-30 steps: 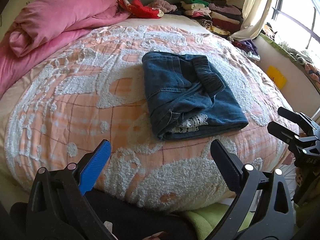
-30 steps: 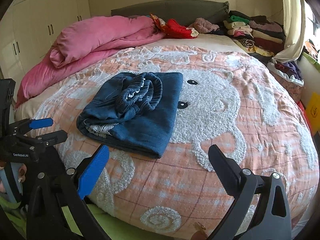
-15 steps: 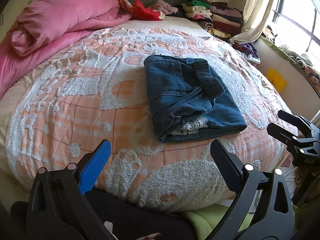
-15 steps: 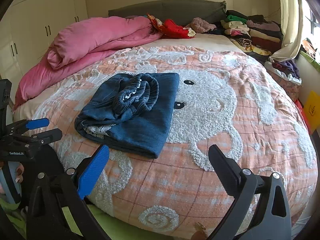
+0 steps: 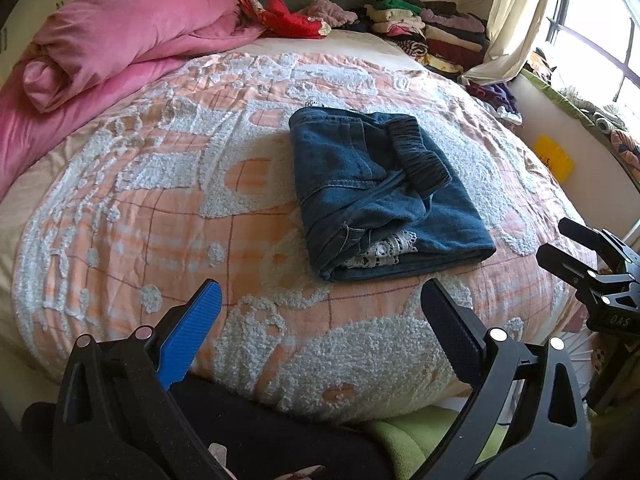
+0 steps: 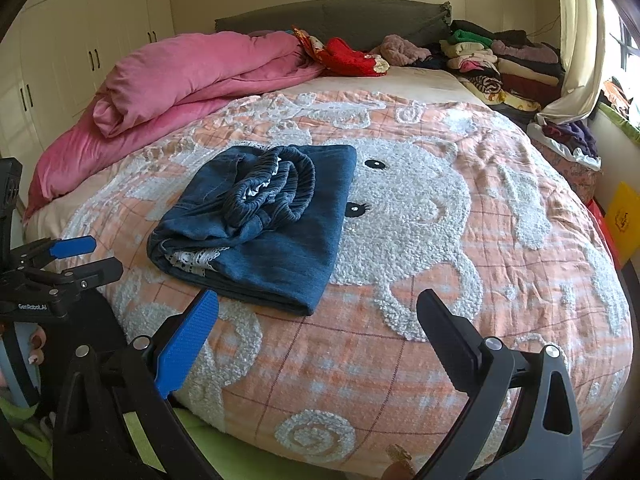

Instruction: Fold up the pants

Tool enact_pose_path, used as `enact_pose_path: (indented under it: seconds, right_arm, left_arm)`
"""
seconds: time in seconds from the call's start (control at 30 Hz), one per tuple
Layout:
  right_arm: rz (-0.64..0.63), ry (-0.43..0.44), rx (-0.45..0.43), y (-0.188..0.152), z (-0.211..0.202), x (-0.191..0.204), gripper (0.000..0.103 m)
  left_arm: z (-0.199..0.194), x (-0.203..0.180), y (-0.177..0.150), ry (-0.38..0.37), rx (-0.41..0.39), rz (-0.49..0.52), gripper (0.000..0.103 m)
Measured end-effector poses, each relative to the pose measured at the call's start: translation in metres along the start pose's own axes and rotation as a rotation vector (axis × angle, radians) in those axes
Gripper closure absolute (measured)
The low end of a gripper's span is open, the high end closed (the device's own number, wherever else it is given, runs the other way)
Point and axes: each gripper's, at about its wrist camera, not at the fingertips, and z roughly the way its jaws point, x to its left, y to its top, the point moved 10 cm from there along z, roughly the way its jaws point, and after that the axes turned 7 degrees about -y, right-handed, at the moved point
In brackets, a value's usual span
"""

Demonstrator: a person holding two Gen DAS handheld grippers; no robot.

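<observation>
Far left of the bed, a pink duvet [image 5: 120, 40] is seen bunched up against the grey headboard [image 6: 340, 16]. White wardrobe doors [image 6: 80, 40] are shown behind it in the right wrist view. The left tongs [image 5: 320, 312] are held wide apart at the near edge of the bed, nothing gripped between the blue pad and the black pad; they are also caught at the left edge of the right wrist view [image 6: 84, 258], parted there too. The orange checked bedspread [image 5: 160, 220] with white fluffy patterning is spread over the whole bed, a bear face [image 6: 400, 200] stitched in white. The pants [image 5: 376, 188], dark blue denim, are laid folded into a compact bundle near the middle of the bedspread, elastic waistband bunched on top, a bit of white lace trim [image 5: 380, 250] poking out at the near open edge. The pants are touched by neither tongs, both well apart from them. The right tongs [image 6: 318, 316] are likewise spread wide and empty, hovering over the near bed edge; in the left wrist view they appear at far right [image 5: 560, 240]. A red garment [image 5: 292, 20] is left by the headboard. Stacked folded clothes [image 5: 432, 28] are piled at the far right corner, cream curtain [image 5: 516, 20] beside them, yellow card [image 5: 554, 158] leaned against the wall
</observation>
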Motion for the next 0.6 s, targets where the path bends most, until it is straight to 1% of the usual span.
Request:
enact_pose_path:
  seconds: [0.6]
  right_arm:
    - [-0.005, -0.015, -0.001, 0.0005, -0.0010, -0.0028, 0.004]
  left_arm:
    - [0.0005, -0.0012, -0.0012, 0.001, 0.003, 0.006, 0.010]
